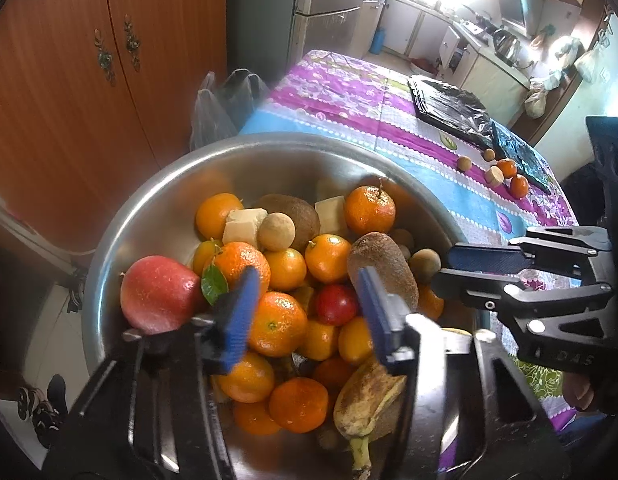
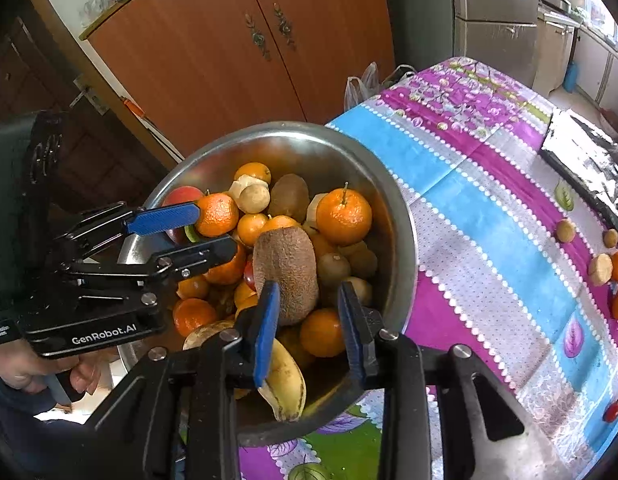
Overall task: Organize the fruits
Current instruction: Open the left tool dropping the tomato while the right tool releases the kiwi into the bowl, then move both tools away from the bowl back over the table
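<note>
Right now my right claw (image 2: 309,320) hangs with its blue fingers spread wide over the near side of the steel bowl (image 2: 401,240), gripping nothing; the long brown kiwi (image 2: 287,274) stands between the fingers, its lower end near the left pad, though I cannot tell whether they touch. Just below the claw lies a spotted banana (image 2: 287,384) against the bowl's near wall. My left claw (image 1: 307,308) is likewise parted and empty, poised above the heap of oranges (image 1: 275,322), with a small red fruit (image 1: 336,305) showing between its fingers. A red apple (image 1: 159,294) sits at the bowl's left edge, and further in lie another kiwi (image 1: 293,214), pale cut chunks (image 1: 245,224) and round tan fruits (image 1: 276,231). The bowl stands on the bench's flowered cloth (image 2: 489,208). Well apart, near a black foil-lined tray (image 1: 453,108), lie a few loose oranges (image 1: 513,178) and tan fruits (image 1: 464,163).
</note>
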### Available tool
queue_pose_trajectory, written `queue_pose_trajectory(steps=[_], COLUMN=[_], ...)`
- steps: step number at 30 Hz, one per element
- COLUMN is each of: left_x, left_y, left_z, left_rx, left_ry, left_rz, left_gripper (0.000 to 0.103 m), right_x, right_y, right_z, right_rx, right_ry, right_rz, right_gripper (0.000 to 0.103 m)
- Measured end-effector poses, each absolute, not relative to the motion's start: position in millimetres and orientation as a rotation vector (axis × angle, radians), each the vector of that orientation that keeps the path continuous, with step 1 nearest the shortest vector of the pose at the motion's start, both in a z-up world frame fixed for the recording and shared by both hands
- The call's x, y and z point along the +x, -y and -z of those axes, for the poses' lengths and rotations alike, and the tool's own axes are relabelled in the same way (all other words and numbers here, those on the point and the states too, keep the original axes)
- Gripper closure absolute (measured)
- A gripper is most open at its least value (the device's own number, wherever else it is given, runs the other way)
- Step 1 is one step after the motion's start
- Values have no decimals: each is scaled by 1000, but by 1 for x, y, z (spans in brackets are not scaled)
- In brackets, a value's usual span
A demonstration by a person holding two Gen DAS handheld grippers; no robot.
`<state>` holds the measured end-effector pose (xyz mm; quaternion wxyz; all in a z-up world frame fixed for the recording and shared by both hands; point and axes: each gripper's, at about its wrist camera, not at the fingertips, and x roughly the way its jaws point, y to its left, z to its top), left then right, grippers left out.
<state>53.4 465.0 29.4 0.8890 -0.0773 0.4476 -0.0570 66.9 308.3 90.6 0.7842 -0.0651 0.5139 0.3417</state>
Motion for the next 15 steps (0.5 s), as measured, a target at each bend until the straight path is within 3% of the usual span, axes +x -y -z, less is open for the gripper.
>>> queue_pose_trajectory(steps=[5, 13, 15], left_x=[51, 51, 52], left_y=[-463, -448, -442], left_z=[-43, -67, -69], left_rx=[-145, -123, -115], left_ry=[-912, -887, -884], left_rz=[118, 151, 163], left_gripper=[41, 41, 41], right_x=[62, 49, 44], right_y=[-285, -201, -175], right_z=[-111, -129, -126], right_rx=[-150, -75, -38], right_ry=[-1080, -1079, -1097], right_rz=[-697, -535, -475], right_gripper=[61, 60, 52])
